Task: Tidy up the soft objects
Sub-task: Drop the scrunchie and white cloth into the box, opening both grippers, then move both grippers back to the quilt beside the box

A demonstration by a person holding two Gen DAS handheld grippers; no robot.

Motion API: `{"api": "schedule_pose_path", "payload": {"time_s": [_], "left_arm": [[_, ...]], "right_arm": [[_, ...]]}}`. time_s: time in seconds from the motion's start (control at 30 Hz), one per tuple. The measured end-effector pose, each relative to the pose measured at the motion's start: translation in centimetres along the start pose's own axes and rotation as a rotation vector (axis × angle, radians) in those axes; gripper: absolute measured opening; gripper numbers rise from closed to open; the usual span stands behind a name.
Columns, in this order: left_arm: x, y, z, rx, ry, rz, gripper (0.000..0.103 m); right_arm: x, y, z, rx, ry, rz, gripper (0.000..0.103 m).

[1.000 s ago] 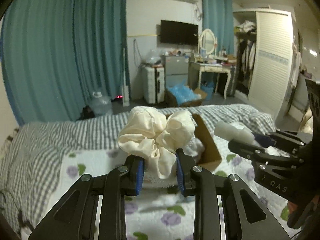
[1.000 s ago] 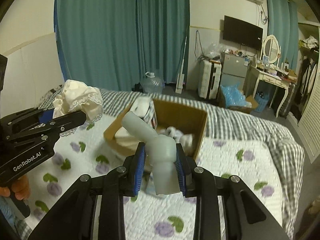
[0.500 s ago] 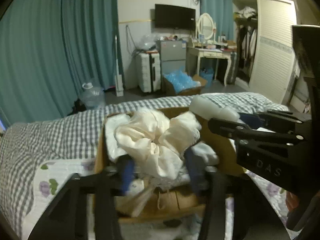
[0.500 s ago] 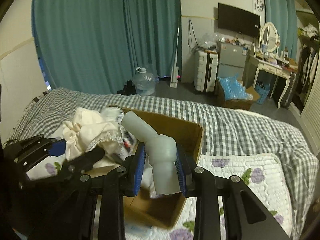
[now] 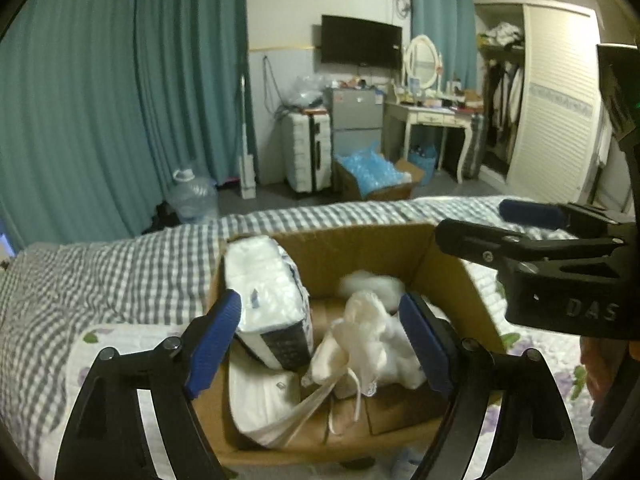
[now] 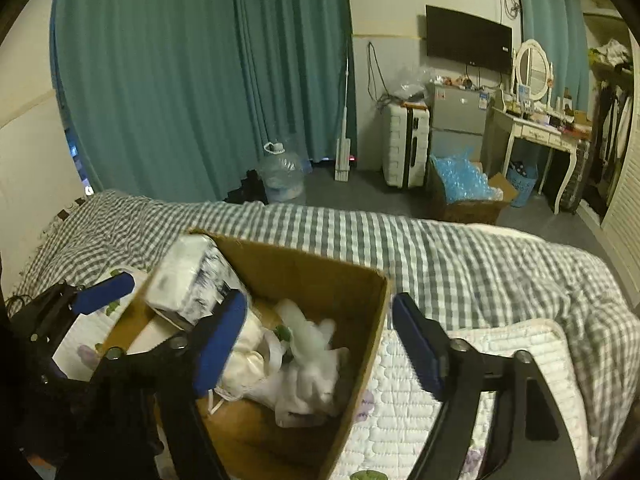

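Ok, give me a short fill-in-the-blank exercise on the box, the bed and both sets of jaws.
1. The soft objects lie inside a brown ____ box.
2. The jaws of the left gripper and the right gripper have just been opening; both now stand ____, with nothing between the pads.
3. The box rests on a bed whose cover has a ____ pattern of grey and white.
4. The white wrapped pack leans against the box's ____ wall, seen from the left wrist.

Missing words: cardboard; open; checked; left
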State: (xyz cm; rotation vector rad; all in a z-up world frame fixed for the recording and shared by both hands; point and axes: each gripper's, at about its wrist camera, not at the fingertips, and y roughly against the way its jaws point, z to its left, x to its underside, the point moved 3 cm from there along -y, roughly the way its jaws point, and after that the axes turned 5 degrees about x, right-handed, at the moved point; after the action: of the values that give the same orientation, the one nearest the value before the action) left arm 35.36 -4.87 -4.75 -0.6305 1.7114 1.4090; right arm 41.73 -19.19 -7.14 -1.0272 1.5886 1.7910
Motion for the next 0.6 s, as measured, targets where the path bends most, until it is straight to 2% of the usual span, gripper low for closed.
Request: {"api": "schedule_pose_path", "payload": {"time_s": [0.1, 0.17, 0.4, 0.6], "left_arm": [[-0.6, 2.2, -0.4, -0.003, -0.002, -0.017, 0.083], [-1.1, 4.4, -0.8, -0.034, -0.025, -0.038, 0.083], [-1.7, 11.6, -0.5, -0.083, -0.028, -0.119, 0.083], [-1.6, 17.4, -0.3, -0.092, 0.024, -0.192, 0.083]], "right_arm": [[-1.0, 2.9, 0.6, 0.031, 0.024, -0.053, 0.098], [-1.7, 5.4, 0.7, 0.050, 0.026, -0.092, 0.103], [-3.5, 13.5, 1.1, 0.083, 0.010, -0.141, 0.103], [-3.2, 20.2, 2.2, 0.102, 0.009, -0.170, 0.103]]}}
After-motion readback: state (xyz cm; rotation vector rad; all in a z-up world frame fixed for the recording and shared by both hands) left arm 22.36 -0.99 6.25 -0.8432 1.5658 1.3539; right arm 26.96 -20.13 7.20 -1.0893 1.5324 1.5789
